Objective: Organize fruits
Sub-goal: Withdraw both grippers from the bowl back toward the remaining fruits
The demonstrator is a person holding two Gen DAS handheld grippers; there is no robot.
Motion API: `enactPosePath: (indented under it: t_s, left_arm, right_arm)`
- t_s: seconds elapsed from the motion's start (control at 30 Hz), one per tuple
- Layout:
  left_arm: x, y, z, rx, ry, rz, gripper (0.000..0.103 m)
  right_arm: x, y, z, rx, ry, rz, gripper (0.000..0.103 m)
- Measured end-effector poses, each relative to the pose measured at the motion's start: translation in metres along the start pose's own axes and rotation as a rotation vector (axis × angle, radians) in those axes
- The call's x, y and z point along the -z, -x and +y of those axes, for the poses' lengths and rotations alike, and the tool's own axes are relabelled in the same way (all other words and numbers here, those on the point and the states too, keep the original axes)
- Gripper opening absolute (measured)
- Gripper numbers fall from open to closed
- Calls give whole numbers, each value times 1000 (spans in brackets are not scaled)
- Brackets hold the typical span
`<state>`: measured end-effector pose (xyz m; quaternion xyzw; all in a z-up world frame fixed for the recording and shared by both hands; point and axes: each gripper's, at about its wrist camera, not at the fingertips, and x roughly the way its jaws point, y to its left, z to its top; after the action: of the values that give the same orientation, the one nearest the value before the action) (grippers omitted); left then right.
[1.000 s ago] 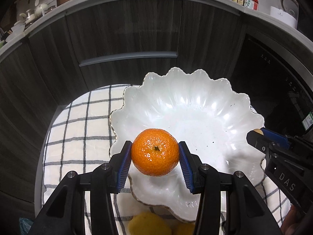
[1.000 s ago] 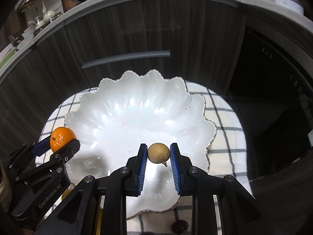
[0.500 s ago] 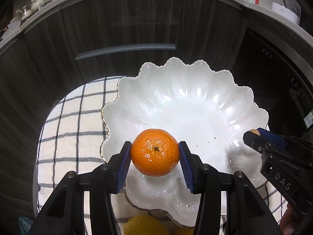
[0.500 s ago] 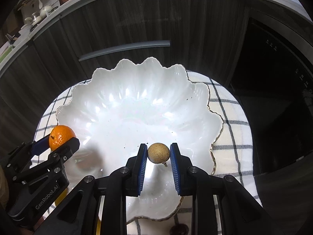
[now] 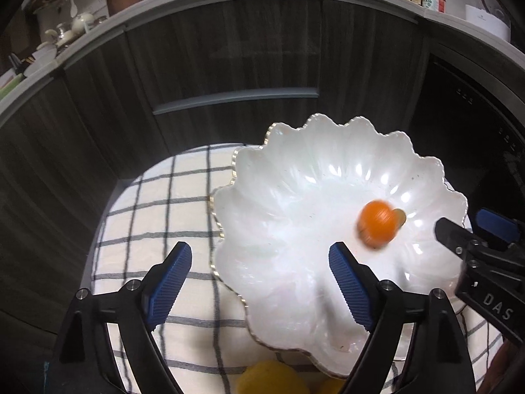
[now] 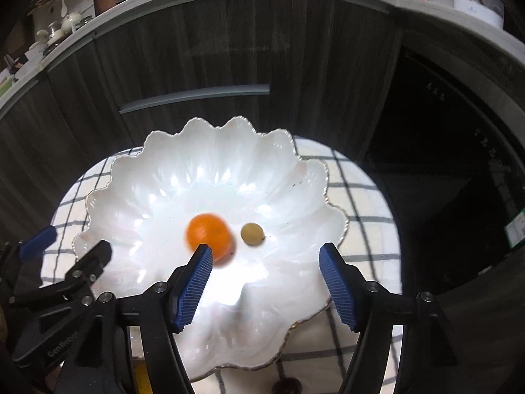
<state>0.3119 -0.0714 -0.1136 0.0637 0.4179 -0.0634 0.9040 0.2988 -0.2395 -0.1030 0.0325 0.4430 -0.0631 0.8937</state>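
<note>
White bowl (image 6: 137,177) mostly bare, tangerine (image 6: 208,234) and small brown fruit (image 6: 252,234) mid-bowl, cabinet fronts (image 6: 229,49) close behind.

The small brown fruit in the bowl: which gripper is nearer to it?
Right. The small brown fruit lies just ahead of the right gripper, between its opening jaws' lines. The left gripper is farther, beyond the tangerine.
</note>
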Motion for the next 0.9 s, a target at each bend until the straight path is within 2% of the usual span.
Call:
enactPosePath:
  t_s: [0.1, 0.13, 0.27, 0.5, 0.57, 0.9]
  left_arm:
    - [-1, 4, 3, -5, 6, -8, 87]
    - [-1, 7, 4, -27, 7, 6, 87]
    - [-2, 20, 5, -32, 14, -18, 93]
    - [-1, 47, 3, -35, 30, -52, 95]
    - [1, 54, 3, -32, 34, -60, 99]
    - [9, 93, -1, -51, 11, -114, 100]
  right_arm:
    - [-1, 6, 1, 14, 4, -16, 74]
    - [-1, 9, 1, 17, 4, -21, 74]
    - [0, 20, -1, 22, -7, -43, 74]
    - [5, 49, -4, 19, -25, -81, 74]
    - [6, 57, -4, 27, -21, -93, 74]
    - [20, 94, -9, 59, -22, -138, 74]
